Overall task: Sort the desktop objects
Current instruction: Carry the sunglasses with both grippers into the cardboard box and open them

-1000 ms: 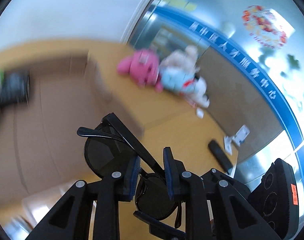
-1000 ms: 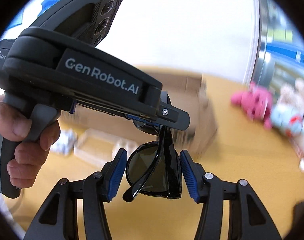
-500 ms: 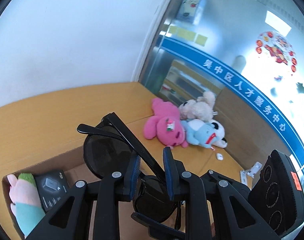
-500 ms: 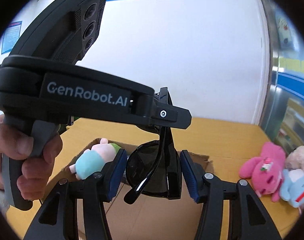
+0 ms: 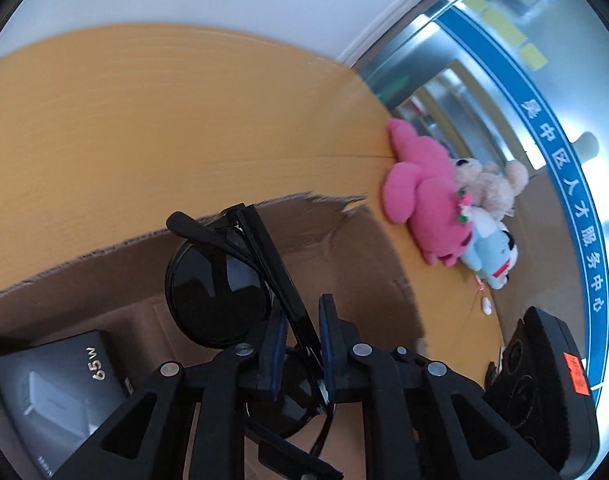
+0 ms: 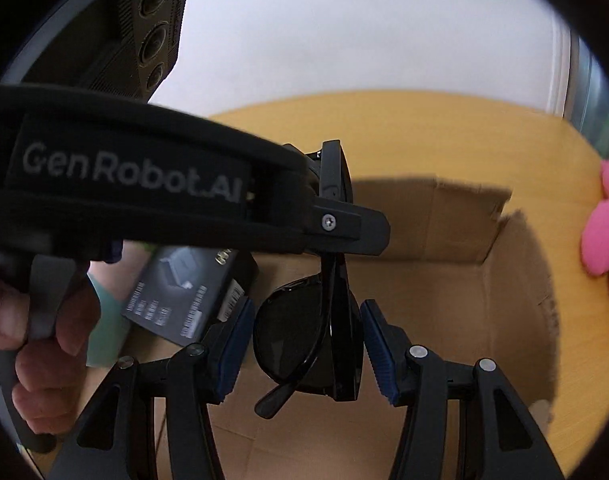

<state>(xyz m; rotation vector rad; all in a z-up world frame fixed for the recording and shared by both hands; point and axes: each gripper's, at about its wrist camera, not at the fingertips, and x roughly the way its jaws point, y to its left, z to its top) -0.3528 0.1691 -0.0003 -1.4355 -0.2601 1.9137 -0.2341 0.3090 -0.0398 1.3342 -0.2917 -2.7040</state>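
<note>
My left gripper (image 5: 302,344) is shut on the folded black sunglasses (image 5: 220,292) and holds them above an open cardboard box (image 5: 368,264). The left gripper body (image 6: 144,184) crosses the right wrist view. There the sunglasses (image 6: 304,332) hang between the blue pads of my right gripper (image 6: 302,350), which is open, with gaps on both sides of the glasses. A dark "65W" charger box (image 5: 64,384) lies in the carton, also in the right wrist view (image 6: 188,292), beside a pale green plush (image 6: 108,320).
A pink plush (image 5: 424,200), a beige plush (image 5: 492,184) and a blue-white plush (image 5: 492,256) lie on the yellow table (image 5: 144,120) right of the carton. A white wall and a glass partition stand behind. The pink plush shows at the right edge (image 6: 604,232).
Both grippers have tilted down and moved over the carton with the sunglasses. The box interior now fills the lower views; the plush toys have shifted right.
</note>
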